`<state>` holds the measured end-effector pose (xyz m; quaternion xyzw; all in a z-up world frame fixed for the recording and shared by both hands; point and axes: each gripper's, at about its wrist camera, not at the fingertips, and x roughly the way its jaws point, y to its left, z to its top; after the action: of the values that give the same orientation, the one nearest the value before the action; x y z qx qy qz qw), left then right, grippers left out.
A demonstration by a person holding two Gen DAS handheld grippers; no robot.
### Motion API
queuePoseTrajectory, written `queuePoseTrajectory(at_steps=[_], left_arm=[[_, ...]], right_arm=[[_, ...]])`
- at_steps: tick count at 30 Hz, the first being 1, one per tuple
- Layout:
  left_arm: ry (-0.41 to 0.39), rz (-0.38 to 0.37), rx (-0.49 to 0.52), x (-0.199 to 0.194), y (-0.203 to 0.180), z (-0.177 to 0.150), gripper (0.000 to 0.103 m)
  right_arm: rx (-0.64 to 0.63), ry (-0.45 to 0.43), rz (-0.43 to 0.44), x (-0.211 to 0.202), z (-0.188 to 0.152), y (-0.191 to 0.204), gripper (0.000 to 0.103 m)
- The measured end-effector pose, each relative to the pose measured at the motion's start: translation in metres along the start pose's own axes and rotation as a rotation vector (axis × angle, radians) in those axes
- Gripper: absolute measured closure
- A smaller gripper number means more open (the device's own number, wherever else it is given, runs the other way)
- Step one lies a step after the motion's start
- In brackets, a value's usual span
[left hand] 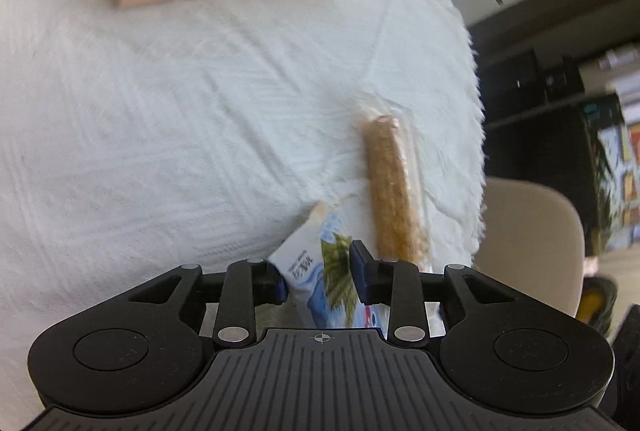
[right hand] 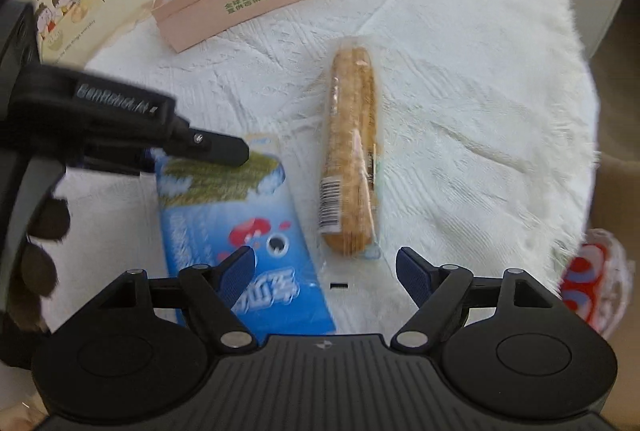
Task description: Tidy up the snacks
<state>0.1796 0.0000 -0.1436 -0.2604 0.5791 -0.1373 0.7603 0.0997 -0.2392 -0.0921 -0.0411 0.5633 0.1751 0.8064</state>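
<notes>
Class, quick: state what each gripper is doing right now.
Left gripper: around the blue snack packet; whether its pads press on it cannot be told.
Right gripper: open, holding nothing.

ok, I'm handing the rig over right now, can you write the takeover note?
Left gripper: the blue snack packet sits between its pads at the far end; whether they grip it is unclear.
Right gripper: open, empty, over the near end of the wrapped bread stick.
Pink box: at the far side of the white cloth, open, with some snacks already inside.
Left to do: blue packet and bread stick are both on the cloth and not yet boxed. A red-and-white packet shows at the cloth's right edge.
</notes>
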Motion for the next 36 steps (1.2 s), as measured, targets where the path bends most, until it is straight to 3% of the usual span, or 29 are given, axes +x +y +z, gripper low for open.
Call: queuePoseTrajectory(at_steps=[4,9,13,17,21,24,26,31,33,36], left_arm=[[-0.005,-0.029,0.050,-0.004,-0.032,0.017,0.069],[0.013,-0.044,0.006,0.008,-0.062,0.024,0.067],[0.023,0.122,0.019,0.027,-0.078,0.022,0.067],[-0.146,0.238,0.061,0.007,-0.081,0.024,0.067],[-0.209,0.241,-0.026,-0.016,-0.071,0.024,0.067],[-0.164,0.176,-0.057,-0.016,-0.079,0.020,0.067],[-0.087,0.163,-0.033,0.000,-0.091,0.020,0.067],[0.006,0.279,0.036,0.063,-0.117,0.020,0.067],[0.016,0.305,0.042,0.083,-0.117,0.021,0.058],[0.029,0.302,0.091,0.103,-0.122,0.021,0.052]], right_arm=[[0.008,-0.046,-0.084,-0.019,-0.013,-0.001,0.025],[-0.031,-0.081,-0.174,-0.024,-0.028,-0.020,0.025],[0.014,-0.123,-0.196,-0.024,-0.037,-0.037,0.025],[0.021,-0.160,-0.136,-0.026,-0.046,-0.048,0.025],[0.048,-0.191,-0.083,-0.022,-0.050,-0.062,0.025],[0.078,-0.196,-0.051,-0.010,-0.049,-0.073,0.025],[0.097,-0.190,-0.019,-0.001,-0.046,-0.080,0.025],[0.127,-0.192,-0.001,0.002,-0.050,-0.083,0.025],[0.122,-0.199,-0.001,-0.002,-0.056,-0.083,0.025],[0.074,-0.211,-0.087,-0.008,-0.068,-0.076,0.025]])
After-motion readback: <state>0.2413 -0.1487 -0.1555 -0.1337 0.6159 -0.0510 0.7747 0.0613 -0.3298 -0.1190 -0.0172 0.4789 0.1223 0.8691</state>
